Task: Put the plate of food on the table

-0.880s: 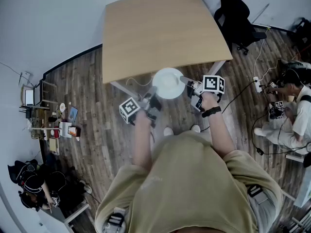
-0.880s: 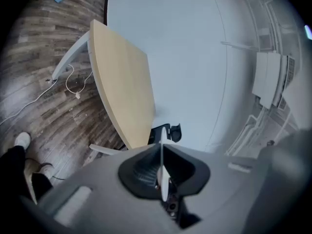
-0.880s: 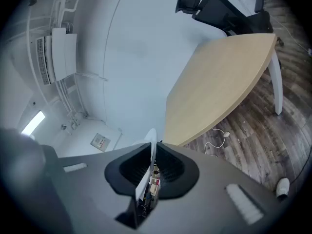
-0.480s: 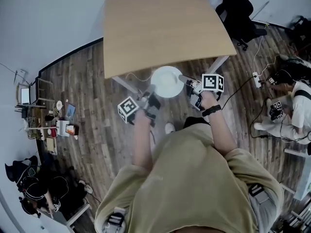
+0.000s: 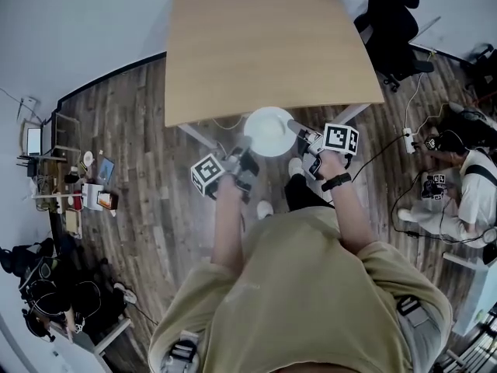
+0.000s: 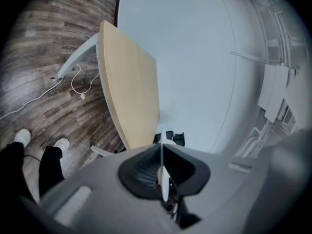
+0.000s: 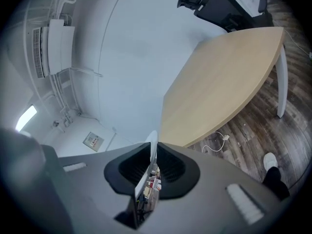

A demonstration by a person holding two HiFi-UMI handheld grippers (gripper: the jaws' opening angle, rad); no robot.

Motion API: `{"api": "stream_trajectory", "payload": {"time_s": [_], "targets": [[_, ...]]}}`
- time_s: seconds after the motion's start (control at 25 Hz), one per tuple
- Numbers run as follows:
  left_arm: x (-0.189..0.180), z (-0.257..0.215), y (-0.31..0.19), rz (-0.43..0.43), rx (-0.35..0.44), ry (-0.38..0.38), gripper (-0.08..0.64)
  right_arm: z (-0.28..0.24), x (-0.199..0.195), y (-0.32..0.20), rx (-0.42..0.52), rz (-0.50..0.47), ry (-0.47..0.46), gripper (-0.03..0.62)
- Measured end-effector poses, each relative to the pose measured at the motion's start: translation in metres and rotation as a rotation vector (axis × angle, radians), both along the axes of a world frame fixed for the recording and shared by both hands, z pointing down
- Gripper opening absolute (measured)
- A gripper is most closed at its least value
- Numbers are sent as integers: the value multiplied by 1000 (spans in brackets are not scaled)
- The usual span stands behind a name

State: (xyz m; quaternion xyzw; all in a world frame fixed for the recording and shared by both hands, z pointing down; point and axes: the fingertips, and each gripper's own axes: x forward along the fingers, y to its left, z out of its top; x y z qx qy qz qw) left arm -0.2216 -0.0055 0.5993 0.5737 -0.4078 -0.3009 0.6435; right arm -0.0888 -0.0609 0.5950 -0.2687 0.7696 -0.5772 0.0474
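In the head view, my left gripper point(image 5: 242, 148) and right gripper point(image 5: 300, 129) are both clenched on the rim of the white round plate point(image 5: 269, 133). The left grips it at about 7 o'clock, the right at 3 o'clock. Over the last second the plate has kept its place between them. One dark-trousered leg point(image 5: 298, 190) has stepped forward beneath it, and the pale wooden desk point(image 5: 264, 45) at 12 o'clock has come slightly nearer. I judge I am still carrying the plate in: it only reaches the desk's near edge and hangs mostly over the dark plank floor point(image 5: 140, 146). The plate's face looks plain white, and I can't make out any food on it.

In the left gripper view, the plate's rim stands edge-on, pinched between my pads, with the desk ahead at 11 o'clock.

The right gripper view shows the same pinch on the opposite rim, with the desk at 1 o'clock.
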Motion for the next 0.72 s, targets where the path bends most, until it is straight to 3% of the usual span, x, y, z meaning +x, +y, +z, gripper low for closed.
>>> {"api": "stream_trajectory", "payload": {"time_s": [0.4,0.72], "targets": [[11,2,-96,-57,-12,-82,14,2,11,-95,157,0,94,67],[48,-7,-165,-67,22,-120,15,-13,46,-158,300,-4,88,83]]}}
